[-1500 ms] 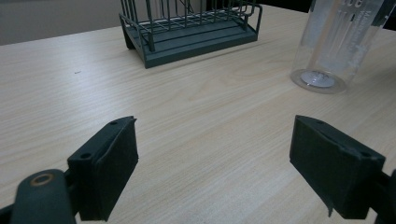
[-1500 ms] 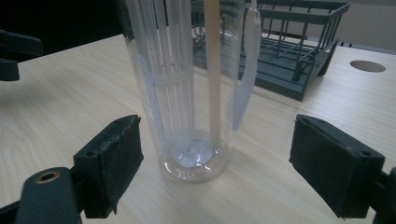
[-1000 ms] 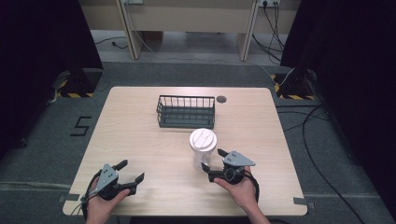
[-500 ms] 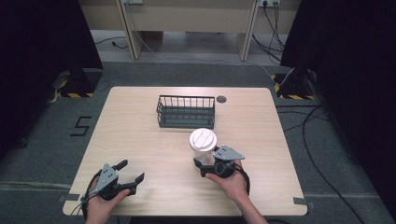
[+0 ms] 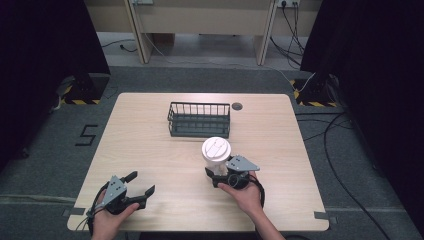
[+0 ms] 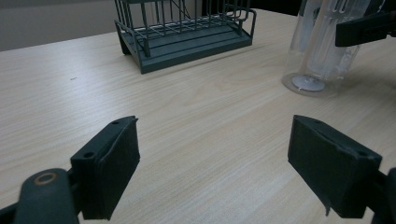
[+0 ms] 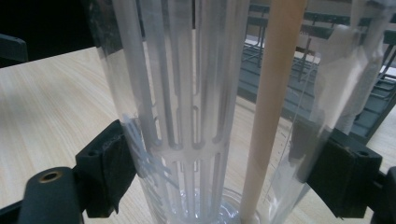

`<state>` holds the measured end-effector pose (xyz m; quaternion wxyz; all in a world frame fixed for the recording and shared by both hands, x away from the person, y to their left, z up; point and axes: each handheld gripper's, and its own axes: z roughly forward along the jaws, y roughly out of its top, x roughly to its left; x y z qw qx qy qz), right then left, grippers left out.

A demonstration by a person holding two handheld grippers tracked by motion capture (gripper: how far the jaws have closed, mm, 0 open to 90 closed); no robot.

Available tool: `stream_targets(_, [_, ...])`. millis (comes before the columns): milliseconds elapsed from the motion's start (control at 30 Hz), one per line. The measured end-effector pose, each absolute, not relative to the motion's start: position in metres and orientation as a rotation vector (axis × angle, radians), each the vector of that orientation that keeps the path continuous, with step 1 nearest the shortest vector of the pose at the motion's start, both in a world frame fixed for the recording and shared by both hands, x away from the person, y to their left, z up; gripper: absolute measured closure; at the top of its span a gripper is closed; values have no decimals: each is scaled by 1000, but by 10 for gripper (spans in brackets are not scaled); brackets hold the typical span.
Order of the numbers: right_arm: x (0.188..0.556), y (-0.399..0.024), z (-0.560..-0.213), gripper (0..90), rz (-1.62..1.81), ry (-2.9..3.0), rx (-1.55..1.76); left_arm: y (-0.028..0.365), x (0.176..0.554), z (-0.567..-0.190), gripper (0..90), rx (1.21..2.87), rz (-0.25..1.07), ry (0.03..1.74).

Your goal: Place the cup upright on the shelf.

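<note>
Item: clear lidded cup (image 5: 216,152), upright mid-table, just before the wire basket (image 5: 199,119). Right gripper (image 7: 215,172) has its jaws astride the cup's wall, seemingly touching, though a firm clamp cannot be told. Left gripper (image 6: 224,172) spread, empty, near the front edge. Risk: thin wall buckling or tipping under an uneven squeeze. Open tabletop left and right; basket close behind.

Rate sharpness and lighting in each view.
High view: even light on the table, dark surroundings, slightly soft. Left gripper view: sharp on the basket, the near tongs soft. Right gripper view: the clear cup is close and hazy, blurring the basket behind.
</note>
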<state>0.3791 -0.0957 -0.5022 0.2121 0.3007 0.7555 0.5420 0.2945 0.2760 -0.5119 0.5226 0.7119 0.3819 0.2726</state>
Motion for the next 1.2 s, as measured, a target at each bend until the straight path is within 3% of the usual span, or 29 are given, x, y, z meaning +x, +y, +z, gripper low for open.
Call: stream_targets(1200, [390,-100,-479,183,1523,2033,848,279,294,-511,156,1693,671,929])
